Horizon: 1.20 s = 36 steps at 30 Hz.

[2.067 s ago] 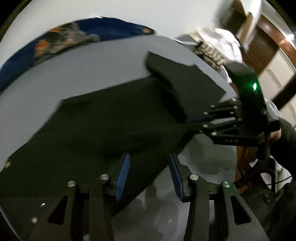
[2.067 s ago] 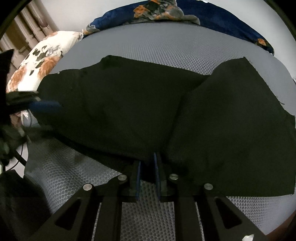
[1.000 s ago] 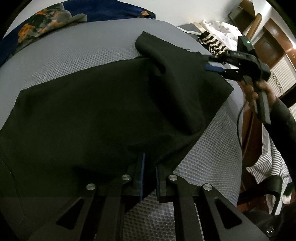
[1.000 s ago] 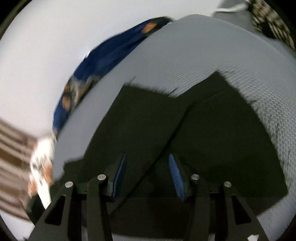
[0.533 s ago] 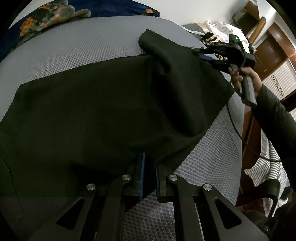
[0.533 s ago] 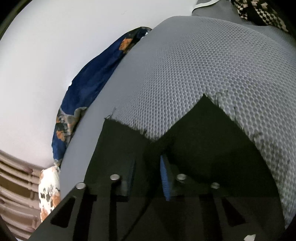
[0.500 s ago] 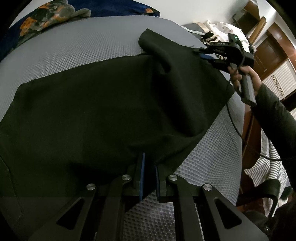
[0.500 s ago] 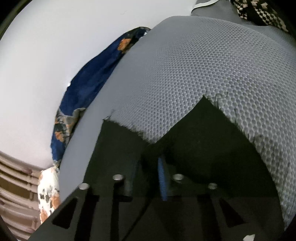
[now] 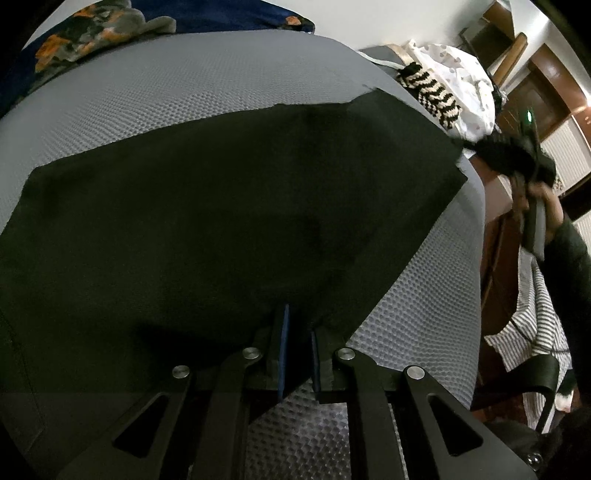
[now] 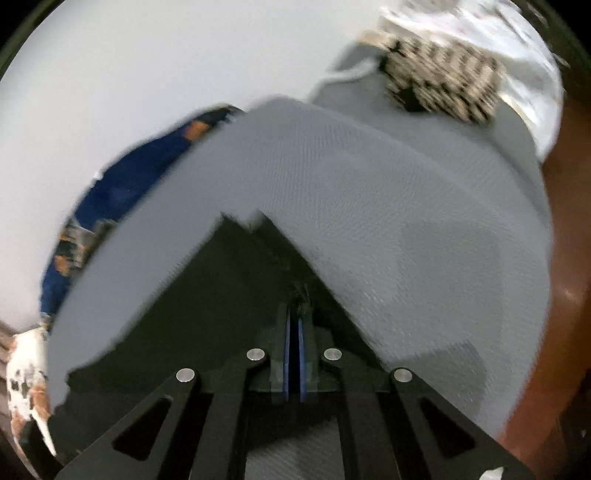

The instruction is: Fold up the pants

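A grey mattress (image 9: 229,92) with a honeycomb mesh cover fills most of both views and serves as the landmark. Behind its far edge rises a plain white wall (image 10: 155,74) — evenly lit, with nothing on it. Along that far edge, toward the mattress's left corner, lies a dark blue cloth with orange flowers (image 9: 110,22). At the far right corner sit a black-and-cream checked cloth (image 9: 432,90) and a white spotted cloth (image 9: 461,70) just beyond it. To the right of the mattress stands dark brown wooden furniture (image 9: 546,85); a striped cloth (image 9: 532,317) hangs there — lower down, near a black chair back (image 9: 543,373).
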Available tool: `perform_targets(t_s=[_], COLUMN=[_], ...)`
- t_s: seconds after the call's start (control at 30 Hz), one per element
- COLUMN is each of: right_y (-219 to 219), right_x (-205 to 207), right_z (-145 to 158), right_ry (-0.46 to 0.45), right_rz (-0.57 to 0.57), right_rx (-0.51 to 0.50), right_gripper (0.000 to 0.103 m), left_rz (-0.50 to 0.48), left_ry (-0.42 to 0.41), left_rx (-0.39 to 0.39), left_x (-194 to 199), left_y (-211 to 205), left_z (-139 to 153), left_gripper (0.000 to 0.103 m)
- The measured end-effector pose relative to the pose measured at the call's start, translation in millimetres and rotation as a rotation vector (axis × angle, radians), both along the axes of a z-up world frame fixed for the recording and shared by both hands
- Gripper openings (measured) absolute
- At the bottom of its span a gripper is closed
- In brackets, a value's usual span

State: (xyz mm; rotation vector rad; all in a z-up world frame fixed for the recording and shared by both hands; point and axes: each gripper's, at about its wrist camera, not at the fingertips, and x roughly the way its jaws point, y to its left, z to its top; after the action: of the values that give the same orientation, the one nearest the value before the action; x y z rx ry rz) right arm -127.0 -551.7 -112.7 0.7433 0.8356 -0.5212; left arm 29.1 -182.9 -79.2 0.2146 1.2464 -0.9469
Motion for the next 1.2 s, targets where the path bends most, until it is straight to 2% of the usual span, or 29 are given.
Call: perform_targets(t_s=[0.1,0.27,0.37,0.43,0.47,0.5,0.57,0.6,0.63,0.7,0.83,0.97,1.03,1.2], right_y=[3.2,4.1,2.6,4.0,5.2,4.7,1.5,-0.6,-3.8,-10.5,-27.7,-38.8,-47.3,-64.6], right_x=[-23.3,-30.1,-33.1,-30.7,-31.8,-30.2,-30.1,-31.5,-32.1,-28.3,5.6,49.3,76.1,120.0], right_z=[-23.9,-20.0,-22.8,-28.4,-28.2,-26.2,-19.6,-14.6,-8.6,3.5,21.8,24.4,19.2,0.9], right_ry=[0.046,0.030,0.020,0.051,0.053,0.060,0.072,0.062,0.050,0.040,0.002,-0.038,-0.037,0.013], right_rz=[-0.038,-0.053,-0.071,-0.062,-0.054,-0.044,-0.048,-0.051,-0.047,-0.031,0.074,0.177,0.241,0.285], right_rx=[0.023,0.001,0.025,0.019,0.011,0.012,0.019,0.012,0.008,-0.016,-0.018,0.039,0.082,0.108], right_gripper=[0.001,0.001,0.001,0.003,0.004,0.013,0.026,0.027,0.027,0.027,0.027,0.027,0.027,0.027], left_rz=[-0.013,-0.016,-0.019,-0.020,-0.021,-0.022,-0.025,-0.030,-0.033,-0.030,-0.014,0.078,0.139,0.269], left_ry=[-0.012,-0.011,-0.024,-0.025,-0.025,-0.024,-0.019,-0.020,-0.023,-0.040,-0.052,-0.063,-0.054,-0.058], left_rx=[0.006,0.001,0.006,0.012,0.014,0.018,0.025,0.024,0.021,0.007,-0.055,-0.072,-0.077,-0.062], left_x=[-1.6,-2.8,-5.8,-5.7,-5.4,-5.6,-5.4,-5.9,-6.5,-7.3,-4.1,13.0,23.5,42.6], left_y=[-2.3,-3.5,-4.7,-6.3,-6.7,-7.5,-8.5,-8.5,-8.7,-6.7,0.0,13.4,22.2,41.7], left_z=[-0.6,1.1,0.3,0.3,0.2,0.9,3.4,5.0,7.4,14.5,32.2,41.0,43.0,44.3], left_gripper=[0.011,0.011,0.012,0.013,0.013,0.015,0.019,0.026,0.037,0.050,0.052,0.053,0.053,0.053])
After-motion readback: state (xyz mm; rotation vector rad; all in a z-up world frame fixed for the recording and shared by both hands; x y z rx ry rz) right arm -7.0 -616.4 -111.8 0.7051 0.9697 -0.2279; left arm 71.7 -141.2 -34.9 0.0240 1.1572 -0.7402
